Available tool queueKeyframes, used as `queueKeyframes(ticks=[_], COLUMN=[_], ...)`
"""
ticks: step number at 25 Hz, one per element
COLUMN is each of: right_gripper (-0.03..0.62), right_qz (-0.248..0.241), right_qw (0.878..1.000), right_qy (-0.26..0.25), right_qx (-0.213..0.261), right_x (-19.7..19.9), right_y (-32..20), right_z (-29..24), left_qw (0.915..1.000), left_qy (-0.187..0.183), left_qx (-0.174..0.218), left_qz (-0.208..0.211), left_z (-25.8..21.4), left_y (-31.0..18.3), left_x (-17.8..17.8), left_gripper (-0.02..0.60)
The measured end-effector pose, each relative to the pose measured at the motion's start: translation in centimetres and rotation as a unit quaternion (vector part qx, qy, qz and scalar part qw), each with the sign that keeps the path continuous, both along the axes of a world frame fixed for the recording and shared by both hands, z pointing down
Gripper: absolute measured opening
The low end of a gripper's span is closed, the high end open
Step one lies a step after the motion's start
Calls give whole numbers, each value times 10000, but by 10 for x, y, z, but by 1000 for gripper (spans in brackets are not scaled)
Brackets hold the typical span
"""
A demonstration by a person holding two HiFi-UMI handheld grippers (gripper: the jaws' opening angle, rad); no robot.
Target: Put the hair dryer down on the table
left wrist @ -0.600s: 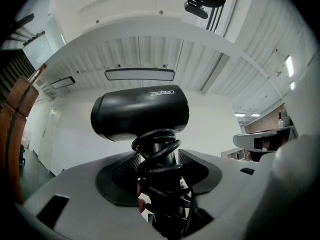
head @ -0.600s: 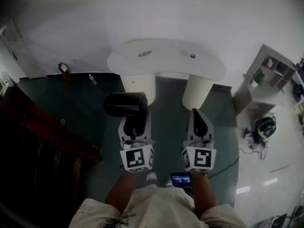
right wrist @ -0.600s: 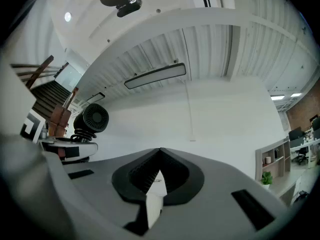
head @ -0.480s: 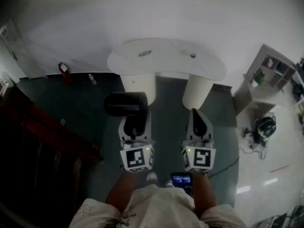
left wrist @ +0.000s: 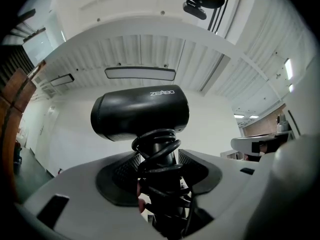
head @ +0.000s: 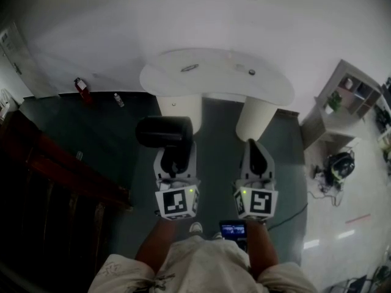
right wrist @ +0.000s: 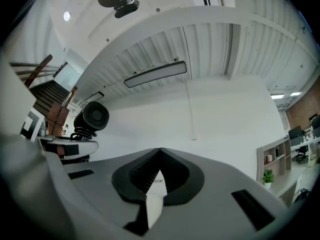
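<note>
**Hair dryer being held in the air, short of the bench**

The left tool is clamping the hair dryer by its cord-wrapped handle. It is holding the dryer upright in the air over the dark floor, on the near side of the white bench. The right tool is hovering just to its right, jaws together on nothing. A flat object and a small dark object are lying well apart on the bench. A wooden staircase is standing at the left and a shelf unit at the right.
</note>
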State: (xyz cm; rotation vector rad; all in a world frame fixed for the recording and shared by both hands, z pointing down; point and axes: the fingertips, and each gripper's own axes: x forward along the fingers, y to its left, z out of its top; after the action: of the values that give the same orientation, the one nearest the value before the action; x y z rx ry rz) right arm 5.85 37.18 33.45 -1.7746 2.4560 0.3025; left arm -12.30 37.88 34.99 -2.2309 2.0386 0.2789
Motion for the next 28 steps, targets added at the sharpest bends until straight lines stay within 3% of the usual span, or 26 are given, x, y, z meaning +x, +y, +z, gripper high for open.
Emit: queueKeyframes(ticks=[13, 28], right_gripper=[-3, -3], right_qz=[150, 216], right_qw=[9997, 9997], right_qy=[167, -72], right_qx=[-50, -36], right_x=[-20, 32], right_y=[-26, -145], right_z=[12, 6], left_qw=[9998, 9991], left_qy=[13, 0], left_qx=[31, 155], left_qz=[218, 403], left_z=[-2, -13], left_y=[-31, -152], left_x=[-19, 42], left_gripper=[238, 238])
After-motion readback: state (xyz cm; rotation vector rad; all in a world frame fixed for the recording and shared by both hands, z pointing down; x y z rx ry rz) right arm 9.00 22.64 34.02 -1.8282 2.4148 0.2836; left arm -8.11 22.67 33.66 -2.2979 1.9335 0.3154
